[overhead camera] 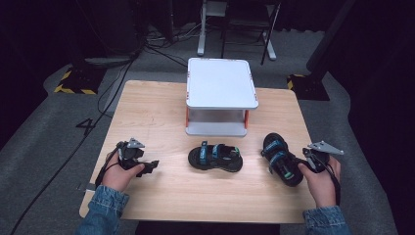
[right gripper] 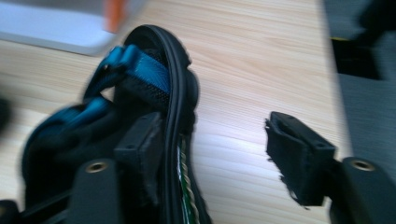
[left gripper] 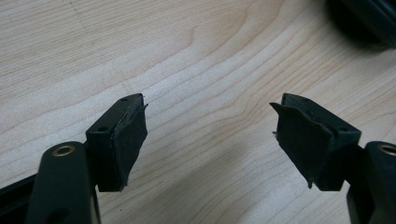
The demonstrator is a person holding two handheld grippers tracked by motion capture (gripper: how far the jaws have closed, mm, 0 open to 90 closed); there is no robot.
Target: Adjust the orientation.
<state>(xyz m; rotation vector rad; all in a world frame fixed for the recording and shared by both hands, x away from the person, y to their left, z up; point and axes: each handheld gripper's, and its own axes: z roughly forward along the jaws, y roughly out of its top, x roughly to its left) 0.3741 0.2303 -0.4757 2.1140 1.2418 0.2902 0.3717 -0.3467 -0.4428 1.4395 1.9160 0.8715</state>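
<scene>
Right sandal: a black sandal with blue straps and a dark rubber sole [overhead camera: 282,159] lies at the right of the table, its toe toward the far edge and its heel end at the right gripper.
Right gripper: the black two-jaw gripper [overhead camera: 304,165] in the person's right hand meets the heel end of that sandal. In the right gripper view its jaws stand wide apart; one jaw sits inside the sandal [right gripper: 116,140] against the sole's edge, the other is clear over bare wood. Nothing is clamped.
Middle sandal: a second black sandal with blue and green straps [overhead camera: 215,156] lies sideways near the table's centre, well apart from both grippers.
Left gripper: the other black two-jaw gripper [overhead camera: 152,165] in the left hand rests at the left of the table. Its jaws are spread wide over bare wood, holding nothing.
Shelf: a white two-tier stand with orange posts [overhead camera: 221,81] stands just beyond the middle sandal.
Table: light wooden tabletop [overhead camera: 147,112].
</scene>
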